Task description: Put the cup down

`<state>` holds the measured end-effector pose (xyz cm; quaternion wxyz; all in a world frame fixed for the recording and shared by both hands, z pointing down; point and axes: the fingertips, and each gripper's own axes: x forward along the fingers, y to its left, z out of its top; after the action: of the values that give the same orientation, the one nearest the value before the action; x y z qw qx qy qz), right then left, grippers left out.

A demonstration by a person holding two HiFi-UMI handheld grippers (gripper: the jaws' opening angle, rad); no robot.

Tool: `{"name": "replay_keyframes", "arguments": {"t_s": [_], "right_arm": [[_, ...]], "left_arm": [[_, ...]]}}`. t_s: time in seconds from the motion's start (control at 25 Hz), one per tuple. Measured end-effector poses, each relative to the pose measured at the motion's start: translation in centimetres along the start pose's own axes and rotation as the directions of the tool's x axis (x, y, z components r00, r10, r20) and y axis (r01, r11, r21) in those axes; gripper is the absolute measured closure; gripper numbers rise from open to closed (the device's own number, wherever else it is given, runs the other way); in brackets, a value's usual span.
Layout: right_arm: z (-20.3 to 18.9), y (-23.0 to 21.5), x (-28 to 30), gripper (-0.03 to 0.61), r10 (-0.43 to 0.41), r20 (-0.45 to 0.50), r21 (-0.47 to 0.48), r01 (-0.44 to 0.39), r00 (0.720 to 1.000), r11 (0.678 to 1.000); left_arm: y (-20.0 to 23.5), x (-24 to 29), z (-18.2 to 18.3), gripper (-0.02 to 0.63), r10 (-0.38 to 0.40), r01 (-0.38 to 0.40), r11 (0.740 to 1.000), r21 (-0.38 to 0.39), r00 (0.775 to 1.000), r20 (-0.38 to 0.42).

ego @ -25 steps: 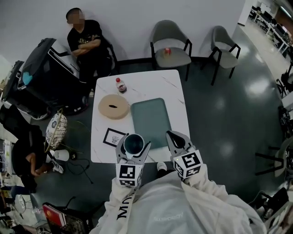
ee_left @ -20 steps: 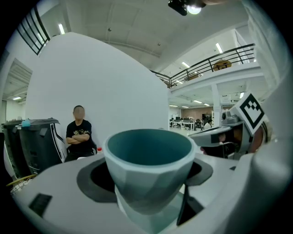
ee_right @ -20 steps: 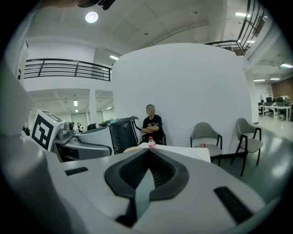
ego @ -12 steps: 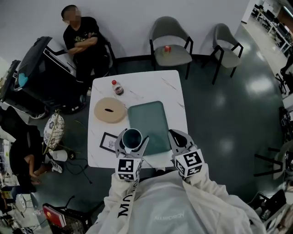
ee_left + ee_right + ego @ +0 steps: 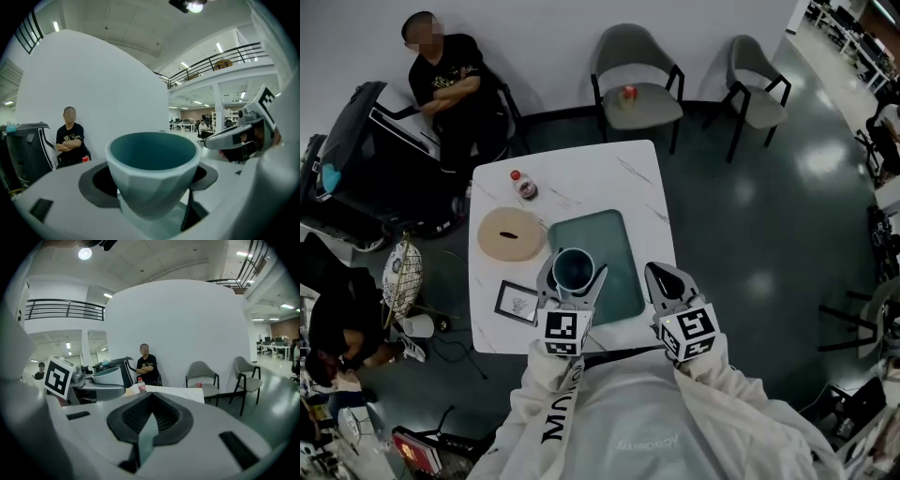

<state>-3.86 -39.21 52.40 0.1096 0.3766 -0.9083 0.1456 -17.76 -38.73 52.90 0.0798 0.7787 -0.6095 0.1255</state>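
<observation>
Our left claw (image 5: 574, 272) grips the teal cup (image 5: 152, 171) by its sides, upright, over the near left part of the teal tray (image 5: 614, 234) on the white tabletop (image 5: 581, 173). Our right claw (image 5: 659, 274) hangs at the tray's right edge, its jaws together and empty.

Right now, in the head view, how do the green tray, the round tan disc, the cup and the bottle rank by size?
Largest to smallest as they look:
1. green tray
2. round tan disc
3. cup, though it is held up nearer the camera, so it may look bigger than it is
4. bottle
</observation>
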Motion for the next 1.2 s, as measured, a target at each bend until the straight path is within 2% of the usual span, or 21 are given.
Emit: {"name": "replay_keyframes", "arguments": {"t_s": [0.44, 0.6, 0.8, 0.92, 1.2], "right_arm": [[-0.4, -3.2, 0.2, 0.574, -0.069, -0.009, 0.034, 0.069, 0.998, 0.997], [-0.9, -3.9, 0.2, 0.574, -0.085, -0.017, 0.044, 0.086, 0.996, 0.995], [-1.2, -4.7, 0.2, 0.574, -0.107, -0.023, 0.052, 0.108, 0.994, 0.993], [-1.5, -5.4, 0.0, 0.574, -0.126, -0.032, 0.058, 0.127, 0.992, 0.990], [-2.4, -7.0, -0.7, 0.574, -0.173, -0.059, 0.068, 0.177, 0.983, 0.982]], "left_arm": [[0.1, 6.8, 0.6, 0.209, -0.051, 0.051, 0.999, 0.016, 0.998, 0.022], [0.3, 9.1, -0.8, 0.209, -0.061, 0.061, 0.998, 0.001, 0.998, 0.013], [0.1, 11.6, -2.3, 0.209, -0.078, 0.078, 0.997, 0.019, 0.997, 0.014], [0.0, 13.5, -3.4, 0.209, -0.093, 0.093, 0.995, 0.046, 0.996, -0.010], [0.7, 16.8, -6.3, 0.209, -0.098, 0.099, 0.994, 0.040, 0.994, -0.043]]}}
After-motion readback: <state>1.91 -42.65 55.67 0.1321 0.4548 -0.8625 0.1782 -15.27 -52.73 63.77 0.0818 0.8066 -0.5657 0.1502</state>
